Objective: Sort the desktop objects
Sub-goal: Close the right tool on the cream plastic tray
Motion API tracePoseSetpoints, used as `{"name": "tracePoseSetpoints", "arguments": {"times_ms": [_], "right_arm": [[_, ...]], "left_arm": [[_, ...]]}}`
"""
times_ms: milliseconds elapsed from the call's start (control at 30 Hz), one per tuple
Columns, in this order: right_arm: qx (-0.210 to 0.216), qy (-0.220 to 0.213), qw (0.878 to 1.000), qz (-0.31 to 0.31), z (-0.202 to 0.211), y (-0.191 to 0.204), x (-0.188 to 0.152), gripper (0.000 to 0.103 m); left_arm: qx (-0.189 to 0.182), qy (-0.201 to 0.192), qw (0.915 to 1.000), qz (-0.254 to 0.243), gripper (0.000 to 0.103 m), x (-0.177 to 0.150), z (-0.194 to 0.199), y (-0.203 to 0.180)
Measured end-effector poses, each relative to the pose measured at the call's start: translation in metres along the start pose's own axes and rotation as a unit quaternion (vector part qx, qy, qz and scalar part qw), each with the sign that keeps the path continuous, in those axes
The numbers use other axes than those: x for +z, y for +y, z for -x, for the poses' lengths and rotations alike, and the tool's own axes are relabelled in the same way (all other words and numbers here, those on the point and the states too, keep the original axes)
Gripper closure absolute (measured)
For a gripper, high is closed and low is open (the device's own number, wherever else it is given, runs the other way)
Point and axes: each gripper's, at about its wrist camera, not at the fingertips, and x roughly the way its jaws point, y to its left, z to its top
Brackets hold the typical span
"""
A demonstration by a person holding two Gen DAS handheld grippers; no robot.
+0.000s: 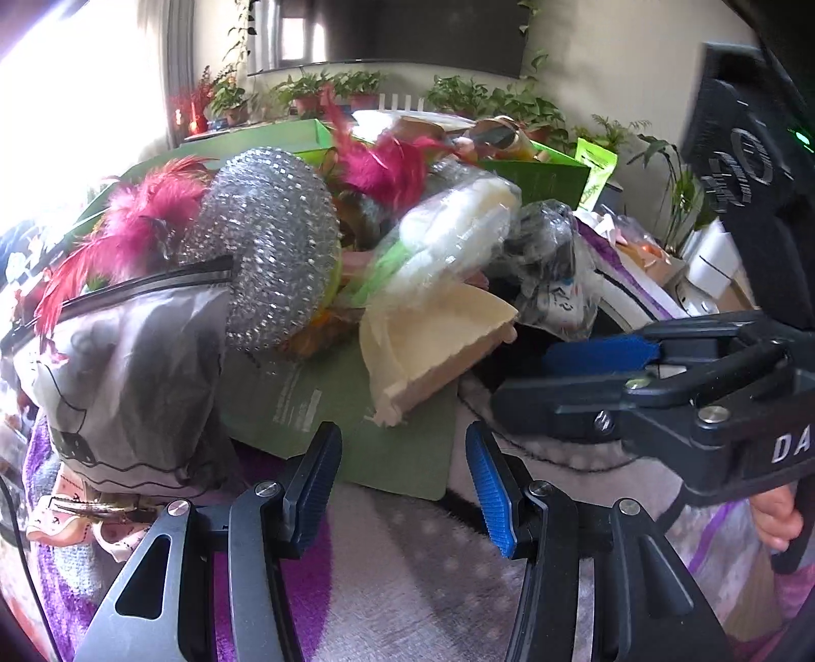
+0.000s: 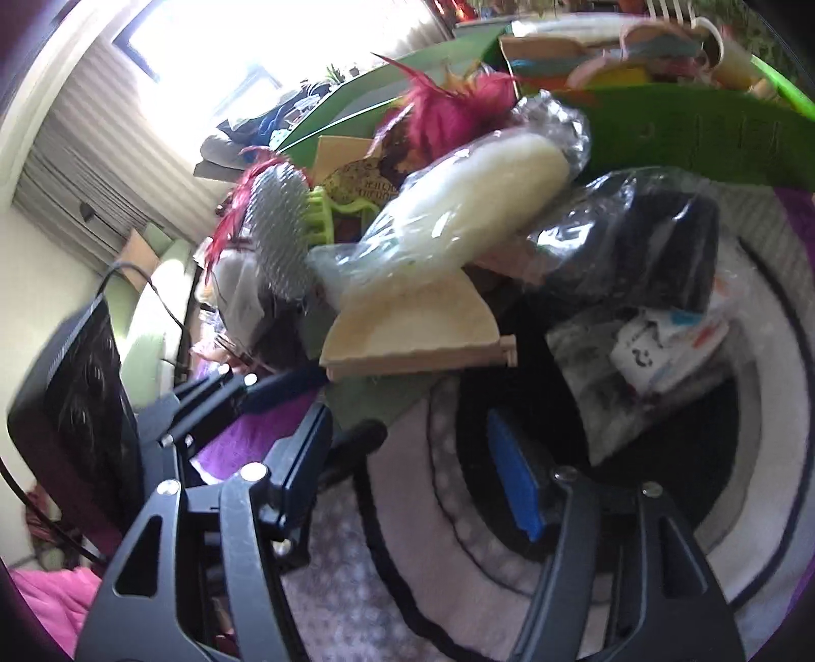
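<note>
Both tongs, left [image 1: 402, 484] and right [image 2: 407, 463], gape empty just short of the pile; right should reach for the black item in clear plastic bag [image 2: 657, 244] ahead-right, pinching bag slack, not neighbouring cream wrapped sponge [image 2: 473, 203].

The wrapped sponge [image 1: 458, 229] lies on the wedge [image 1: 433, 346], right of the scourer [image 1: 270, 244].

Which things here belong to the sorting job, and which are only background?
To sort: silver scrubber, pink feathers, bagged white roll, beige wooden piece, black bagged item.
Background: potted plants, dark screen, patterned blanket.
</note>
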Motion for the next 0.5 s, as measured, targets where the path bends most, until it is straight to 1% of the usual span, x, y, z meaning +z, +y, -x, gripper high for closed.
{"name": "tracePoseSetpoints", "arguments": {"times_ms": [67, 133, 167, 200, 300, 367, 433, 500], "right_arm": [[-0.024, -0.025, 0.999, 0.013, 0.008, -0.001, 0.002, 0.040], [-0.027, -0.037, 0.999, 0.017, 0.015, -0.005, 0.005, 0.040], [-0.023, -0.037, 0.999, 0.020, 0.015, -0.006, 0.006, 0.041], [-0.017, -0.037, 0.999, 0.024, 0.014, -0.008, 0.007, 0.046], [-0.009, -0.027, 0.999, 0.030, 0.004, -0.014, 0.010, 0.054], [-0.008, -0.022, 0.999, 0.027, -0.005, -0.012, 0.017, 0.055], [0.014, -0.018, 1.000, 0.021, -0.007, -0.014, 0.019, 0.054], [0.025, -0.015, 0.999, 0.020, -0.008, -0.010, 0.018, 0.054]], "left_arm": [[-0.004, -0.006, 1.0000, 0.003, 0.052, 0.002, 0.002, 0.001], [-0.005, -0.012, 0.9999, 0.004, 0.052, 0.005, 0.002, 0.001], [-0.004, -0.014, 0.9999, 0.004, 0.052, 0.006, 0.002, 0.001], [-0.003, -0.015, 0.9999, 0.004, 0.052, 0.008, 0.001, 0.000], [-0.004, -0.020, 0.9998, 0.004, 0.052, 0.011, 0.001, -0.001], [-0.003, -0.021, 0.9998, 0.004, 0.052, 0.014, -0.001, -0.001], [-0.005, -0.018, 0.9998, 0.006, 0.052, 0.017, -0.005, -0.001], [-0.014, -0.012, 0.9998, 0.012, 0.052, 0.018, -0.009, -0.001]]}}
